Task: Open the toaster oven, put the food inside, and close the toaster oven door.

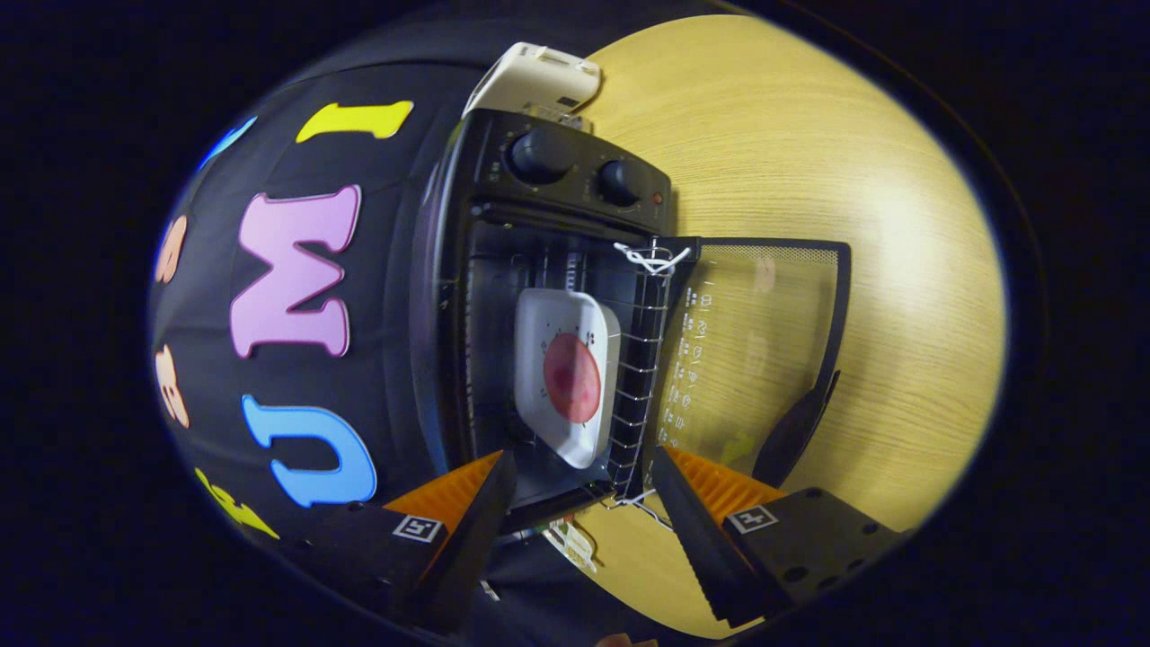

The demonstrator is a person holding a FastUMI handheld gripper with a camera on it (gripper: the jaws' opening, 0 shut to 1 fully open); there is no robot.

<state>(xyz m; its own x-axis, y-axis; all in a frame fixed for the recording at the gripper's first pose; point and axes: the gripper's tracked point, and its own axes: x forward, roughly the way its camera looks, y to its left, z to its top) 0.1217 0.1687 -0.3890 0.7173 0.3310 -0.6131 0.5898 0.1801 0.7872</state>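
Nearest the camera, the gripper point(582, 503) is rolled on its side relative to the scene, so the toaster oven point(548, 314) appears turned, with its control panel toward the upper part of the view. Both fingers point(687, 530) are spread wide and hold nothing; the open mouth of the oven lies just ahead of the gap between them. One finger points toward the oven body, the other toward the lowered door point(764, 350). The door is fully open and lies flat over the desk point(809, 162), and the wood grain shows through its glass pane. A dark handle point(795, 431) runs along the door's outer edge, near the tip of the finger on that side. Inside the oven, a white square plate point(568, 373) rests on the wire rack point(640, 377), which stands at the front of the cavity. A round reddish piece of food point(571, 377) sits at the centre of the plate. Two black knobs point(539, 155) are mounted on the control panel, with a small red light beside the second one. A white object point(539, 79) sits beyond the oven on the desk; its identity cannot be determined. The desk surface is light wood. Black cloth forms the booth wall point(395, 234) behind the oven.
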